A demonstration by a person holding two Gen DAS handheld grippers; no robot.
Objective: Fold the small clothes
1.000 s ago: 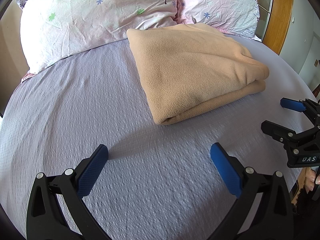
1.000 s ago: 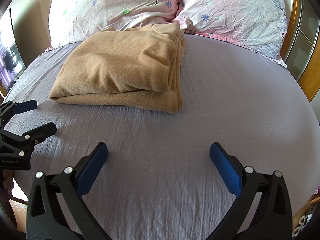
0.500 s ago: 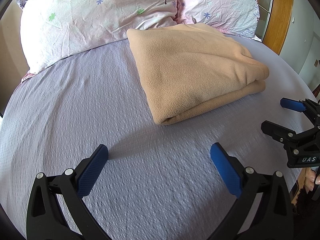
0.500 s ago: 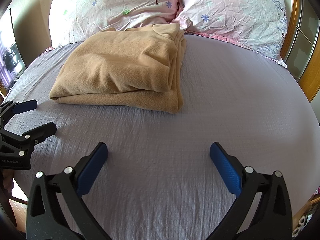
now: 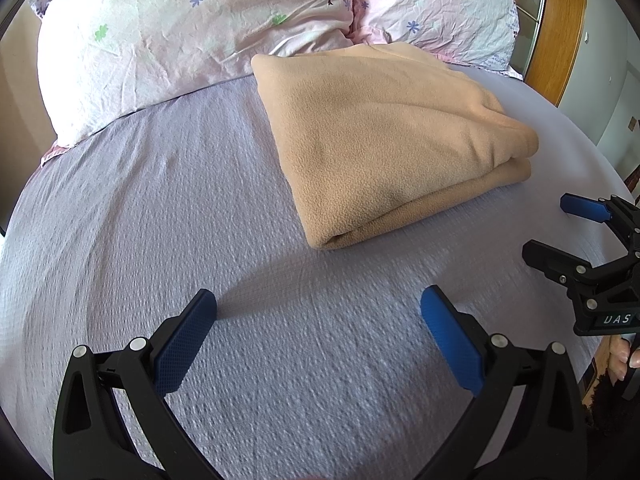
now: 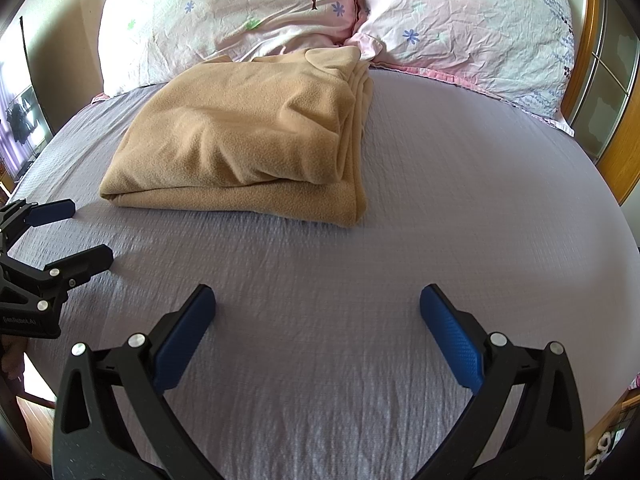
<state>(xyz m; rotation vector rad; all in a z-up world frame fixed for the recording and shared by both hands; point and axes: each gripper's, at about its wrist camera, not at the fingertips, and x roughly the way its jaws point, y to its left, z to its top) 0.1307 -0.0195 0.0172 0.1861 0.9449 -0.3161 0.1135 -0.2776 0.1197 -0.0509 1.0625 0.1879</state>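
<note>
Left tongs, black frame with blue textured pads: spread wide, gripping nothing, low over lilac crinkle-weave bed sheet. Folded tan fleece garment: on sheet ahead of both tongs, far edge touching two pink floral pillows. Right tongs: spread wide too, nothing between pads, over bare sheet near garment's right corner.

Hardly any change can be made out. The weave of the bed sheet, sharp before, is now slightly smeared at the centre and right of the left wrist view, and likewise at mid-frame in the right wrist view. There the left tongs, at the left edge, are displaced rightward by no more than a trace.
</note>
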